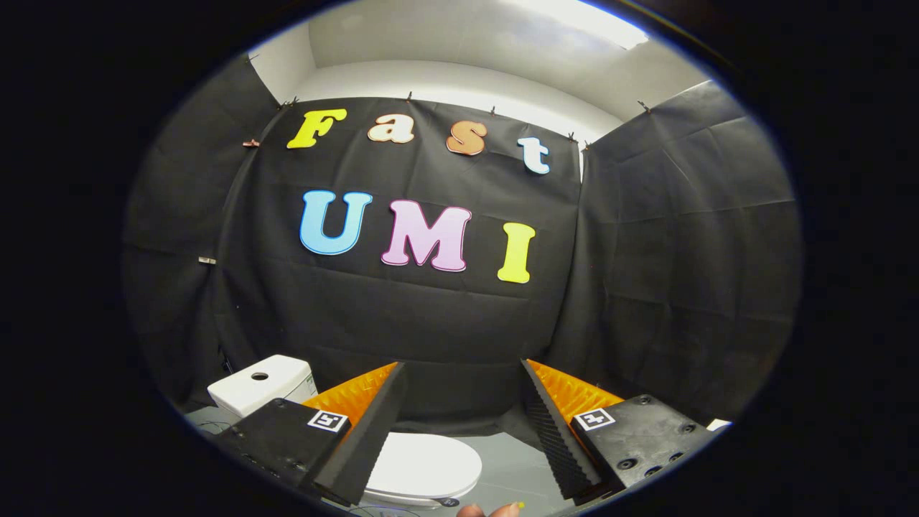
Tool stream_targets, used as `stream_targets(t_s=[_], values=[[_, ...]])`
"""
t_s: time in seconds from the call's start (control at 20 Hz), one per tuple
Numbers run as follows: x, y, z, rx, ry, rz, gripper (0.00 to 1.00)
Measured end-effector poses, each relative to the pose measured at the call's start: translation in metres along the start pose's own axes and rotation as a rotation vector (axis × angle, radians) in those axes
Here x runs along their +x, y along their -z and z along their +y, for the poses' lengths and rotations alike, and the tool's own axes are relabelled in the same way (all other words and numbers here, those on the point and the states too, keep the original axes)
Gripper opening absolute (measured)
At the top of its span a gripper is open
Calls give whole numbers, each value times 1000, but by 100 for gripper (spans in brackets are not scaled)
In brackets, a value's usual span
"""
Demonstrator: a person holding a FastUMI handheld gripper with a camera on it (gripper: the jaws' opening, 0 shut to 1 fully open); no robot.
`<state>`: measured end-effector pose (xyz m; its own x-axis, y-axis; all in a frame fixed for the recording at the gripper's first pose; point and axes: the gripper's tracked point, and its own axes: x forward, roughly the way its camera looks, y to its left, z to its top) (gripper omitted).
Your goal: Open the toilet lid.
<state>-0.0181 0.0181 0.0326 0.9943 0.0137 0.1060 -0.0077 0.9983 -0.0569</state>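
White toilet lid [423,465] closed, below | gripper [459,380] wide apart, empty

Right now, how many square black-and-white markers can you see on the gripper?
2: one marker on the left finger, near the tank; the other marker on the right finger. The open gripper hangs above the closed lid.

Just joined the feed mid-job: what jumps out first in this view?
The claw dominates up close: its two fingers spread wide open, holding nothing. Between and below them lies the white toilet lid, closed flat, untouched. The white tank, with a round button on top, sits beyond the left finger against the black cloth wall.
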Motion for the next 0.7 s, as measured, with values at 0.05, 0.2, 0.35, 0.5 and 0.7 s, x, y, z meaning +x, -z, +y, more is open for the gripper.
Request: stream_targets(t_s=[0.05, 0.2, 0.35, 0.5, 0.7], values=[[1, -1, -2, -3, 14, -6, 98], [1, 2, 5, 26, 1, -4, 98], [10, 11, 11, 31, -13, 8, 98], [24, 28, 19, 13, -32, 32, 98], [41, 52, 27, 51, -47, 54, 98]])
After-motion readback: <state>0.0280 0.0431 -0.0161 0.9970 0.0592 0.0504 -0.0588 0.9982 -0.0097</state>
